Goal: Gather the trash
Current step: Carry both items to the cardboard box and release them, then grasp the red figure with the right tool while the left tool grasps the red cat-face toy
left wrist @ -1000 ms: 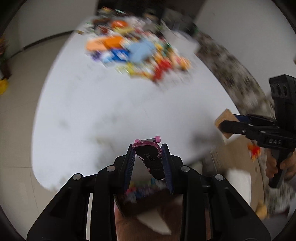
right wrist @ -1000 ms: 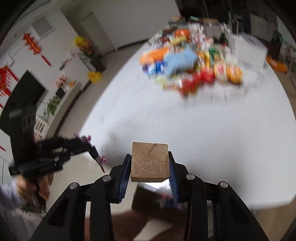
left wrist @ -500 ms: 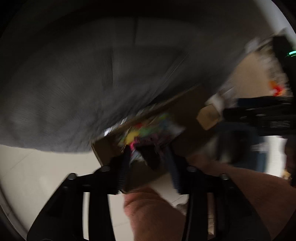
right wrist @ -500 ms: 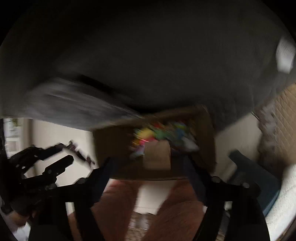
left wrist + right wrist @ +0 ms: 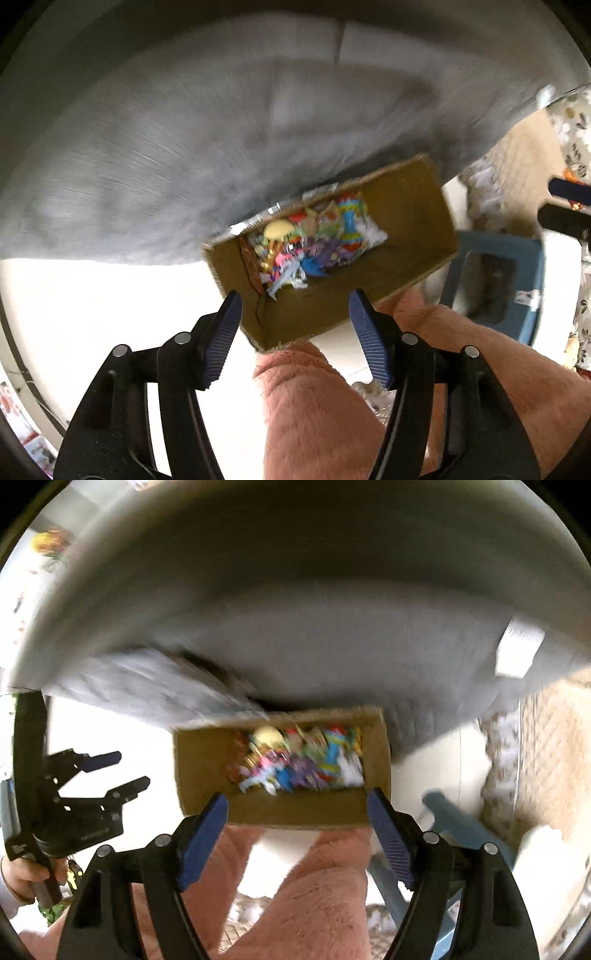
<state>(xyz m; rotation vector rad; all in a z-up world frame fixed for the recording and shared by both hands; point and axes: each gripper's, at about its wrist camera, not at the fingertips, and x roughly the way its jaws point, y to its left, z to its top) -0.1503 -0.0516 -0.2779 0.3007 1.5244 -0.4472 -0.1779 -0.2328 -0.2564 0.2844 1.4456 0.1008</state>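
Note:
A brown cardboard box point(image 5: 410, 206) sits on the floor under the table, between the person's knees, with a pile of colourful trash point(image 5: 314, 243) inside. My left gripper point(image 5: 295, 306) hangs open and empty above the box's near wall. In the right wrist view the same box point(image 5: 199, 760) holds the trash pile point(image 5: 295, 764). My right gripper point(image 5: 295, 805) is open and empty over the box's near edge. The left gripper point(image 5: 118, 771) also shows at the left of that view, jaws apart.
The grey underside of the table point(image 5: 184, 129) fills the top of both views. The person's pink-trousered legs point(image 5: 314, 406) flank the box. A blue plastic stool point(image 5: 495, 280) stands to the right, beside a beige cushioned seat point(image 5: 546, 757).
Both grippers swung down from the table top to the box below. The left let go of the pink toy skateboard and the right let go of the brown block; both now stand open.

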